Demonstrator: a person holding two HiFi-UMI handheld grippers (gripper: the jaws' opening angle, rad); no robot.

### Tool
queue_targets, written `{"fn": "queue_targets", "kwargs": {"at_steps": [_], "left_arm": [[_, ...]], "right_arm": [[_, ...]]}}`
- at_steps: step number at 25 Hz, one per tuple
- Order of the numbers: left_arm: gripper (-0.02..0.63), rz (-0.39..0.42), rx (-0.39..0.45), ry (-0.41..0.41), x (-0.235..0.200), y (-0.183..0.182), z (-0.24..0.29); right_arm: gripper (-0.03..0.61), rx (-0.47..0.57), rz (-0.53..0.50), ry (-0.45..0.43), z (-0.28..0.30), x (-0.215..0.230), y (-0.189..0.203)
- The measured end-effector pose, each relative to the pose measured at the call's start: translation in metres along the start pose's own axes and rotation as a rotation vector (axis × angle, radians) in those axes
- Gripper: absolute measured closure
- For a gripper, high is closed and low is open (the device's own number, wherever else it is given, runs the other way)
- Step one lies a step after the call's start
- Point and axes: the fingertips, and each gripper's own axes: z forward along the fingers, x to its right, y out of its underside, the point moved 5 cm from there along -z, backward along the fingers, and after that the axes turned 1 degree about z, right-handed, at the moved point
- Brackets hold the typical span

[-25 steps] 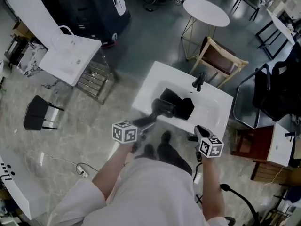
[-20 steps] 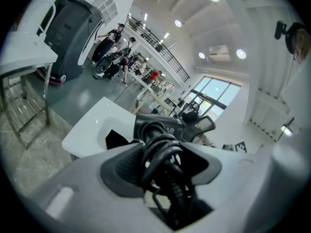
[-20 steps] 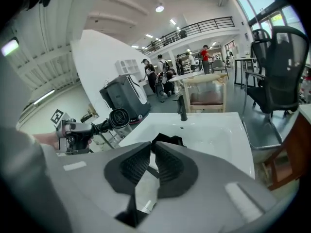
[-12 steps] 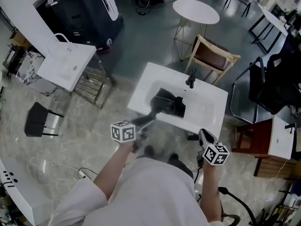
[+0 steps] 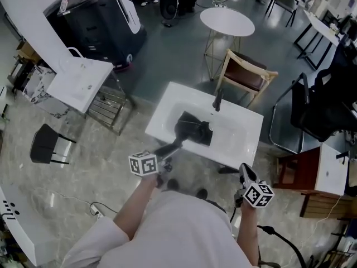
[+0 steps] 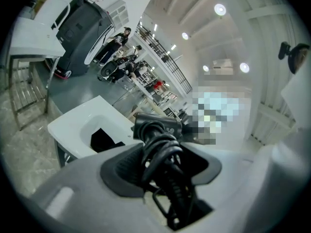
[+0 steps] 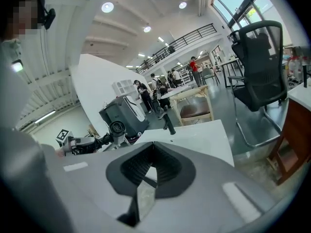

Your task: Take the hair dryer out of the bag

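The black hair dryer point(image 5: 182, 133) hangs over the front of the white sink point(image 5: 164, 116), its cord wound round the handle. My left gripper point(image 5: 165, 152) is shut on that handle; in the left gripper view the hair dryer point(image 6: 156, 128) and its cord fill the jaws of the left gripper point(image 6: 163, 157). The black bag point(image 5: 199, 132) lies crumpled in the basin, and it shows in the left gripper view as the bag point(image 6: 103, 139). My right gripper point(image 5: 245, 175) is back from the sink's front right corner, shut and empty; in its own view the right gripper point(image 7: 149, 165) has its pads together.
A black faucet point(image 5: 217, 99) stands at the sink's far edge. Behind are a wooden chair point(image 5: 245, 74) and a round white table point(image 5: 226, 21). A black office chair point(image 5: 318, 102) is at the right, a second white sink point(image 5: 78, 77) on a rack at the left.
Both grippers have drawn back from the sink toward the person. The hair dryer has come along with the left one, away from the bag. The right arm has moved out to the right.
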Motion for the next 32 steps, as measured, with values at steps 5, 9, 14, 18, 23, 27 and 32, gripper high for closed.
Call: {"fn": "queue_targets", "kwargs": {"at_steps": [5, 9, 14, 18, 23, 27, 32], "left_arm": [[0.38, 0.002, 0.013, 0.002, 0.012, 0.001, 0.003], [0.38, 0.01, 0.022, 0.007, 0.015, -0.002, 0.01], [0.38, 0.016, 0.027, 0.017, 0.02, -0.005, 0.015], [0.38, 0.019, 0.025, 0.021, 0.021, -0.004, 0.02], [0.38, 0.012, 0.028, 0.035, 0.021, -0.006, 0.026], [0.38, 0.01, 0.028, 0.05, 0.023, -0.006, 0.03], [0.38, 0.02, 0.02, 0.065, 0.024, -0.008, 0.03]], "right_arm": [[0.574, 0.029, -0.055, -0.04, -0.005, 0.002, -0.013], [0.574, 0.029, -0.083, -0.079, 0.001, 0.002, -0.018], [0.574, 0.03, -0.104, -0.121, 0.006, -0.002, -0.022], [0.574, 0.029, -0.085, -0.115, 0.009, 0.003, -0.022], [0.574, 0.029, -0.065, -0.097, 0.011, 0.007, -0.024], [0.574, 0.041, -0.058, -0.086, 0.008, 0.011, -0.026], [0.574, 0.047, -0.04, -0.074, 0.007, 0.012, -0.024]]}}
